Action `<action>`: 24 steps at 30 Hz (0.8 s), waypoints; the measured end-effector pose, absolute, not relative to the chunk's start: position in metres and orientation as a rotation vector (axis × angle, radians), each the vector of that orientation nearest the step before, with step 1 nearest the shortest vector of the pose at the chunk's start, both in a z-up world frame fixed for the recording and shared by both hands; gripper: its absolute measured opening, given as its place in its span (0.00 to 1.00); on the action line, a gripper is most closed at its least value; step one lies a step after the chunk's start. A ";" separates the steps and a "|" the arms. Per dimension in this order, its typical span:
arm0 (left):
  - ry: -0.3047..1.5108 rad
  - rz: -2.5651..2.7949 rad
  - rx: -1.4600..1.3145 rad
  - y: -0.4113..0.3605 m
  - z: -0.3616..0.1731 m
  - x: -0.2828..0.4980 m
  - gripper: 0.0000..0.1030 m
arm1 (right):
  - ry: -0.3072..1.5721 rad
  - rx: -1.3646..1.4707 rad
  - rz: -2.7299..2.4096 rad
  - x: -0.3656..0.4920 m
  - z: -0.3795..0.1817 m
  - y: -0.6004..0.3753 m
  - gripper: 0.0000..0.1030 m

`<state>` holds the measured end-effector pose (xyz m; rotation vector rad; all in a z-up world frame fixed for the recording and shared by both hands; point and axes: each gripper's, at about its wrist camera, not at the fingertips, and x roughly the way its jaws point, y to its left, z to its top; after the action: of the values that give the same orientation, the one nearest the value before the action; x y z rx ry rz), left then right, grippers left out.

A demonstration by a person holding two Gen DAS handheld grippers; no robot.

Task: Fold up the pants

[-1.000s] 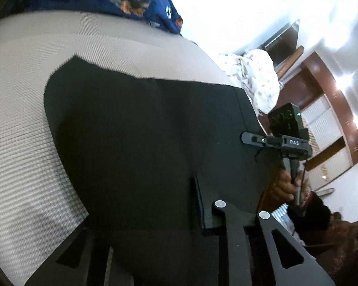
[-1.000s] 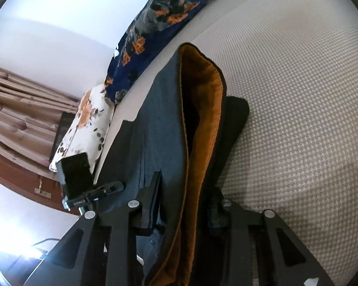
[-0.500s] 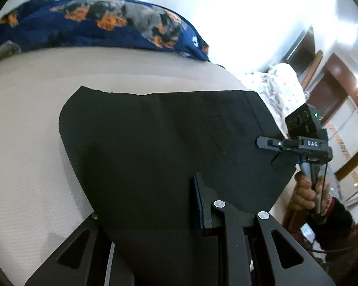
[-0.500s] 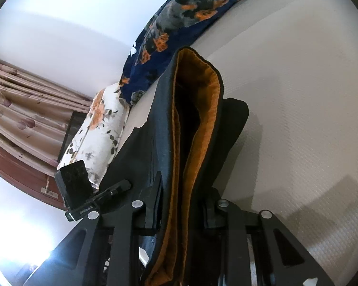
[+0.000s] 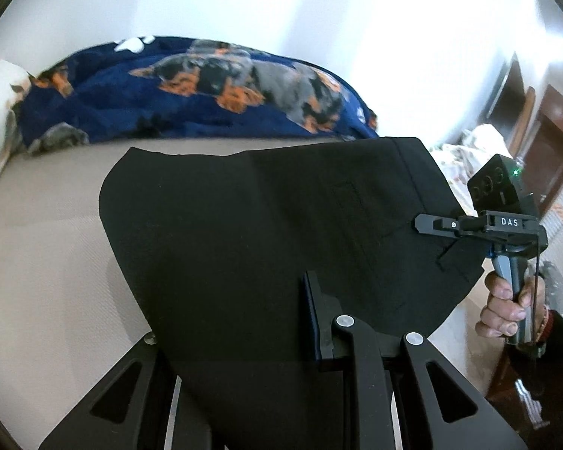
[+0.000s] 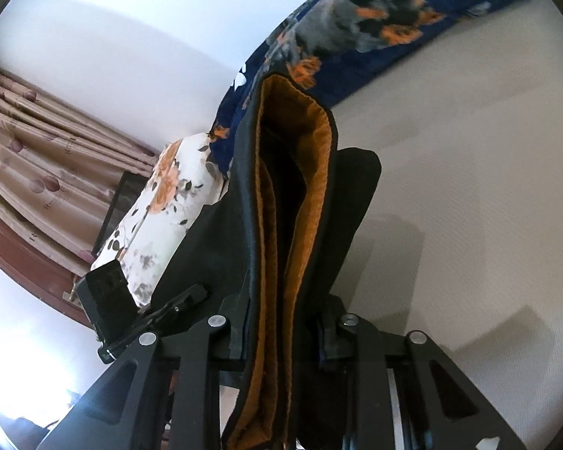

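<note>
The black pants (image 5: 266, 232) hang stretched between my two grippers above the beige bed (image 5: 48, 262). In the left wrist view my left gripper (image 5: 244, 341) is shut on the cloth near its lower edge; the left finger is hidden under the fabric. The right gripper (image 5: 424, 223) shows at the far right, clamped on the waistband end. In the right wrist view my right gripper (image 6: 281, 322) is shut on the waistband, whose orange lining (image 6: 311, 187) gapes open upward. The left gripper (image 6: 191, 296) shows at lower left there.
A navy blanket with dog prints (image 5: 191, 86) lies along the wall at the bed's far side. A white floral pillow (image 6: 161, 210) sits beside it. Beige curtains (image 6: 37, 165) and dark wooden furniture (image 5: 551, 142) stand beyond the bed.
Both grippers have lifted the pants higher off the bed. The cameras tilted up, so more of the blanket and wall shows. Both grips are unchanged.
</note>
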<state>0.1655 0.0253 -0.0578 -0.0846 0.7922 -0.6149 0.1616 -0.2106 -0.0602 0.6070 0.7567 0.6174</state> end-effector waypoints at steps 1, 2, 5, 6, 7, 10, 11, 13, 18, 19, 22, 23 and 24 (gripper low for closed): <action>0.787 -0.602 -0.085 0.029 -0.057 0.172 0.20 | 0.756 0.603 0.617 0.168 -0.059 -0.208 0.23; 0.782 -0.591 -0.086 0.031 -0.056 0.178 0.20 | 0.755 0.597 0.617 0.177 -0.058 -0.204 0.23; 0.770 -0.562 -0.085 0.040 -0.055 0.195 0.20 | 0.753 0.598 0.623 0.199 -0.055 -0.196 0.23; 0.768 -0.554 -0.086 0.042 -0.054 0.203 0.20 | 0.752 0.596 0.624 0.206 -0.054 -0.192 0.23; 0.766 -0.548 -0.084 0.044 -0.054 0.209 0.20 | 0.750 0.593 0.625 0.213 -0.054 -0.189 0.23; 0.755 -0.529 -0.077 0.049 -0.055 0.226 0.20 | 0.749 0.598 0.628 0.233 -0.052 -0.183 0.23; 0.753 -0.524 -0.075 0.050 -0.055 0.231 0.20 | 0.749 0.595 0.627 0.240 -0.051 -0.180 0.23; 0.749 -0.512 -0.068 0.053 -0.056 0.242 0.20 | 0.749 0.594 0.626 0.252 -0.051 -0.176 0.23; 0.753 -0.497 -0.064 0.060 -0.061 0.268 0.20 | 0.749 0.606 0.624 0.280 -0.053 -0.170 0.23; 0.752 -0.494 -0.063 0.061 -0.062 0.274 0.20 | 0.749 0.612 0.625 0.284 -0.054 -0.170 0.23; 0.753 -0.489 -0.056 0.063 -0.064 0.289 0.20 | 0.755 0.617 0.620 0.297 -0.057 -0.169 0.23; 0.754 -0.487 -0.055 0.063 -0.065 0.293 0.20 | 0.755 0.621 0.619 0.301 -0.058 -0.170 0.23; 0.755 -0.486 -0.056 0.064 -0.066 0.298 0.20 | 0.755 0.623 0.617 0.306 -0.059 -0.170 0.23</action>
<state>0.2977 0.0636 -0.0660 -0.0560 0.7550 -0.4860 0.3058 -0.1699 -0.0589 0.6231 0.7552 0.6173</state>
